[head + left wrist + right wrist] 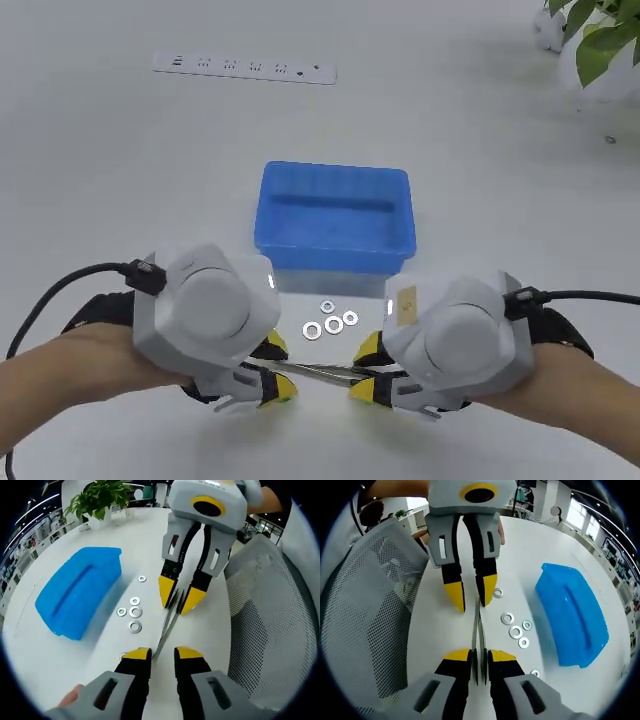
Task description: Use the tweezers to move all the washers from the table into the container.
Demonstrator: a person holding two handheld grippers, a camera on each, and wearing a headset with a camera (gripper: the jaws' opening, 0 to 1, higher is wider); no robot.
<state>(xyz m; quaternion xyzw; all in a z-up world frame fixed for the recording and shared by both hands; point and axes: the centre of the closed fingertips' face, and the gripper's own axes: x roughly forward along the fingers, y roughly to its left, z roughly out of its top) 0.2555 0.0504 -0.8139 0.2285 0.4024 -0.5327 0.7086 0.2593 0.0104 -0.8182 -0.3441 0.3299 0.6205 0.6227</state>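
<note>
At the near edge of the bench the two grippers face each other tip to tip, with the tweezers lying between them just above the white top. The right gripper has its yellow-tipped jaws drawn in close on the wider part of the tweezers, both blades pressed between the pads. The thin end of the tweezers reaches across into the left gripper. Its jaws stand a little apart, so a gap shows on each side of the metal and it does not seem to pinch anything. In both gripper views a grey mesh chair shows just off the near edge, behind the opposite gripper.

Just beyond the grippers, toward the middle of the bench, the washers lie flat on the surface. Four sit in a loose cluster and none touches another. The right gripper view shows one more near the left gripper's jaw tip and another off by its own jaws, six in all. All of them are on the bench top, outside the container.

Past the washers, near the middle of the bench, sits the blue container, a shallow rectangular tray with its near wall close to the cluster. No washers can be seen in it.

Farther back, toward the far left, a white power strip lies flat, and a leafy plant stands at the far right corner.
</note>
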